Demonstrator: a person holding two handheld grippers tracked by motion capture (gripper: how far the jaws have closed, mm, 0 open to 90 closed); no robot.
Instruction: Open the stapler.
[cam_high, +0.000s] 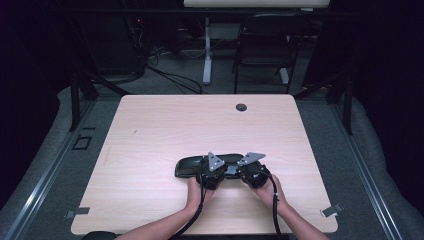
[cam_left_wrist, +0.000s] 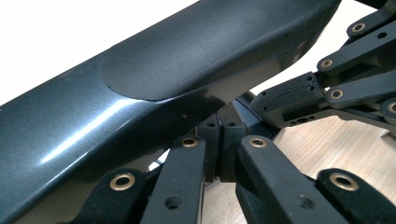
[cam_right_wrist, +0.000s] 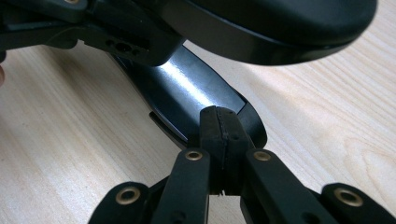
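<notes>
A dark glossy hinged case (cam_high: 192, 166) lies on the near middle of the light wooden table (cam_high: 165, 130). It stands partly open: its lid (cam_left_wrist: 187, 60) runs slantwise overhead, and its lower shell (cam_right_wrist: 187, 88) lies under the upper shell (cam_right_wrist: 280, 23). My left gripper (cam_high: 214, 172) is shut, with its tips (cam_left_wrist: 222, 140) tucked under the lid. Beside it, my right gripper (cam_high: 250, 172) is also shut. Its tips (cam_right_wrist: 219, 128) rest against the lower shell's rim; I cannot tell whether they pinch it. Each gripper also appears in the other's view (cam_left_wrist: 327, 93) (cam_right_wrist: 116, 37).
A round cable hole (cam_high: 241, 107) sits near the table's far edge. Beyond the table stand a black chair (cam_high: 265, 45) and a white desk leg (cam_high: 206, 50), with cables on the floor. Metal clips (cam_high: 77, 212) (cam_high: 332, 210) mark the front corners.
</notes>
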